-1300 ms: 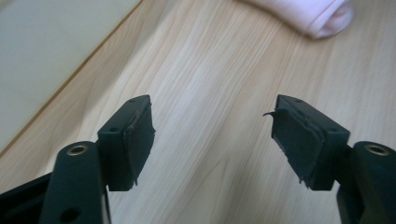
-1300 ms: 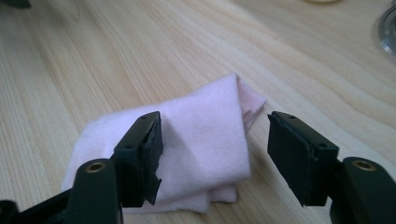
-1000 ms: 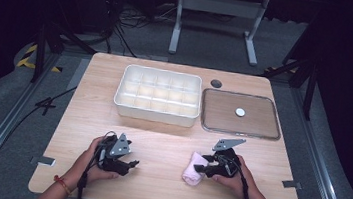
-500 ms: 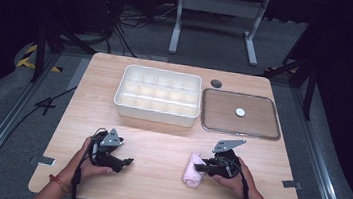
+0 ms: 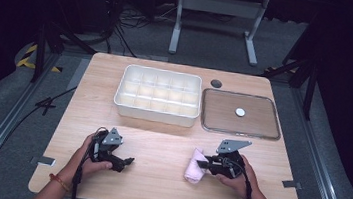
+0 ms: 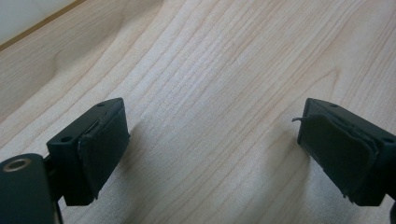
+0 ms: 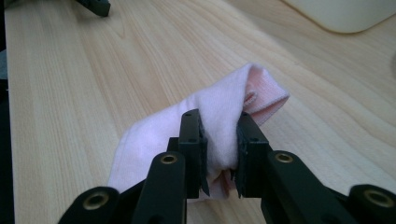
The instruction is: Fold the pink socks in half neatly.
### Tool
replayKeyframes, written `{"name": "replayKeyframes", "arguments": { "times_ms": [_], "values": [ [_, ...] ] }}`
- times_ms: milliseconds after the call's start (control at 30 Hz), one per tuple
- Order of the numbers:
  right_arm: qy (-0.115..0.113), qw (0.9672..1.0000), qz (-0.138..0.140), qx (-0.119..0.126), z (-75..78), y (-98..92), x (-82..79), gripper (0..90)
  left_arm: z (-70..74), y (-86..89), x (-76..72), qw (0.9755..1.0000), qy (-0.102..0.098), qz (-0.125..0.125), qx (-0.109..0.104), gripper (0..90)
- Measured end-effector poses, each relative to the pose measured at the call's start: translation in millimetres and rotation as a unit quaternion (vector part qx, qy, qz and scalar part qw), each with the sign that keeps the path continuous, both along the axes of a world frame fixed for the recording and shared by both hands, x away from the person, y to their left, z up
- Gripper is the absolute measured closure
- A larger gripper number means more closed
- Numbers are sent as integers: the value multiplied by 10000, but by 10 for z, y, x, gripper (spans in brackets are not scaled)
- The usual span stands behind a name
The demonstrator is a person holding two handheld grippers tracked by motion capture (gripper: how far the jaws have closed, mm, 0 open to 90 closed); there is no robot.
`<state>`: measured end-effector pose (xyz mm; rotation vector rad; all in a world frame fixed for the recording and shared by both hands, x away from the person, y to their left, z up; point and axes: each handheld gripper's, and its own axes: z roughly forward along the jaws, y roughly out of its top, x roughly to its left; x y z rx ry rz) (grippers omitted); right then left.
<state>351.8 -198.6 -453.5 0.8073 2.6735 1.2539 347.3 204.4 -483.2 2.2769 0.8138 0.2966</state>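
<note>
Right gripper (image 7: 219, 154): jaws pinched on pink cloth (image 7: 205, 116), having just closed in.
Pink cloth: on table (image 5: 158, 150), lower right of centre in high view.
Left gripper (image 6: 212, 154): jaws wide, just been opening, bare wood between; lower left.

My cloth (image 7: 219, 121) is soft pink knit, finely ribbed and matt. My table (image 5: 159, 148) is pale wood with smooth grain. My tray (image 5: 159, 95) looks like smooth white plastic; my pads (image 6: 105, 144) matt black.
</note>
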Motion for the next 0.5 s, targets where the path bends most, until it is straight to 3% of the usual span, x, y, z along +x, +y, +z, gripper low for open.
{"name": "replayKeyframes", "arguments": {
  "times_ms": [500],
  "values": [
    [-546,9984,-153,-21,137,-69,-10,763,7,4,3,10000,-8,-12,54,86]
  ]
}}
